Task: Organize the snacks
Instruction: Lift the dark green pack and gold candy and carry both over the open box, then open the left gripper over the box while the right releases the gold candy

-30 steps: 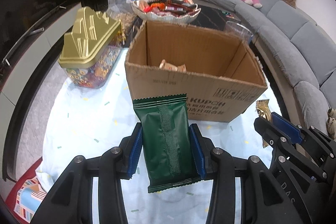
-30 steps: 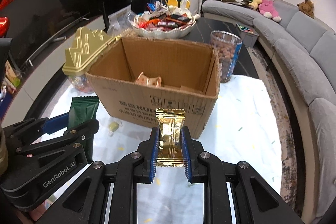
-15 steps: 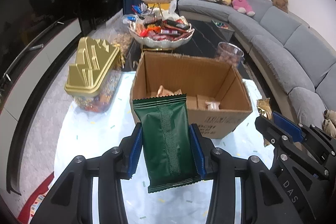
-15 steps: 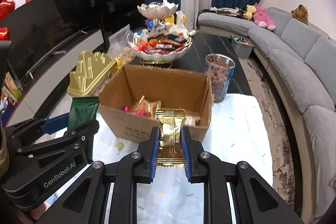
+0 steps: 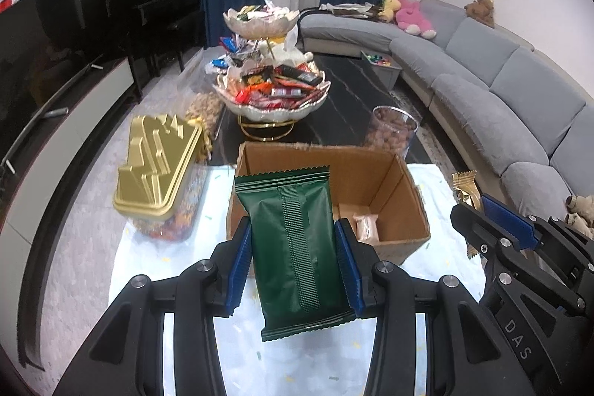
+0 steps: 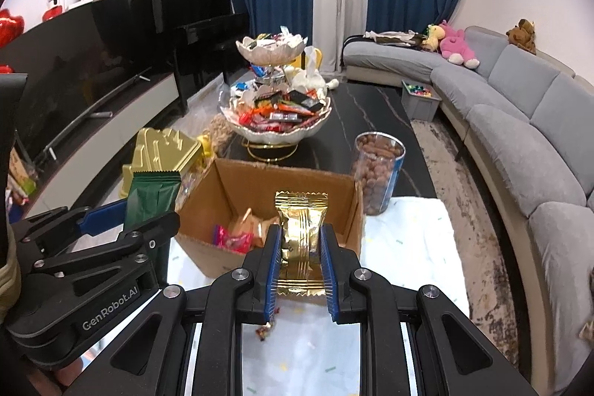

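The left claw (image 5: pixel 293 262) pinches a green packet (image 5: pixel 295 240) by its long edges, at mid-frame. The right claw (image 6: pixel 298 266) pinches a gold packet (image 6: pixel 300 240) likewise. Both packets hang upright in front of the open box (image 5: pixel 404 180), probably raised to clear its near wall before dropping in. Other snacks (image 6: pixel 237 236) already lie inside.

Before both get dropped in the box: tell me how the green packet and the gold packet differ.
The green snack packet is dark, matte and the larger of the two; the gold snack packet is shiny foil and smaller. The green one sits in the left gripper, the gold one in the right gripper. Both are sealed, crimp-edged, held upright near the cardboard box.
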The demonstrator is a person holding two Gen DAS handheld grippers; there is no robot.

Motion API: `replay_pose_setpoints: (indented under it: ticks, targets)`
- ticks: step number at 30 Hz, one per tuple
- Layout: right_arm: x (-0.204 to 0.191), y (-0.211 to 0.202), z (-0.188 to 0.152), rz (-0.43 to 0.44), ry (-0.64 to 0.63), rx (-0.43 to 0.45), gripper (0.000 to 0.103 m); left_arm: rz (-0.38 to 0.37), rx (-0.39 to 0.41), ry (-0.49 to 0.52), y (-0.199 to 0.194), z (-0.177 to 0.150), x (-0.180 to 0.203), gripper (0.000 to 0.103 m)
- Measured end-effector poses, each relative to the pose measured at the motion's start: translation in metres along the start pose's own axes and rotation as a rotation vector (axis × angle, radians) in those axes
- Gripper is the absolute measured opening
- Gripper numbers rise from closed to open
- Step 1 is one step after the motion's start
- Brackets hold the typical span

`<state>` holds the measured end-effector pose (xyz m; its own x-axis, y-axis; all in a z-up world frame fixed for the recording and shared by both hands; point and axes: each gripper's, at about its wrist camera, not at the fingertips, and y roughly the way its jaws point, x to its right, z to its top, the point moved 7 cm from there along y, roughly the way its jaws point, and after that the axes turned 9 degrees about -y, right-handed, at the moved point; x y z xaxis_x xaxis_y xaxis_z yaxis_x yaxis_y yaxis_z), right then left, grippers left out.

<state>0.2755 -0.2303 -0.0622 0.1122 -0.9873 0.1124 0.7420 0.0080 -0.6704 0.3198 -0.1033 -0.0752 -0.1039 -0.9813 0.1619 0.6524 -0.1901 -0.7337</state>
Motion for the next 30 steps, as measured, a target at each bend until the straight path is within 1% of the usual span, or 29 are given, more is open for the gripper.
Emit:
replay_pose_setpoints:
  ticks: [7,15,24,30]
  targets:
    - [0.003,0.008,0.018,-0.016,-0.002,0.023,0.022,-0.024,0.018,0.021,0.008,0.021,0.001,0.043]
    - [0.003,0.023,0.029,-0.024,-0.006,0.048,0.022,-0.041,0.031,0.046,0.025,0.035,-0.001,0.043]
    - [0.006,0.046,0.029,-0.032,-0.01,0.04,0.022,-0.057,0.03,0.071,0.049,0.038,0.0,0.043]
    - [0.009,0.066,0.025,-0.037,-0.012,0.017,0.022,-0.068,0.004,0.079,0.072,0.034,-0.004,0.043]
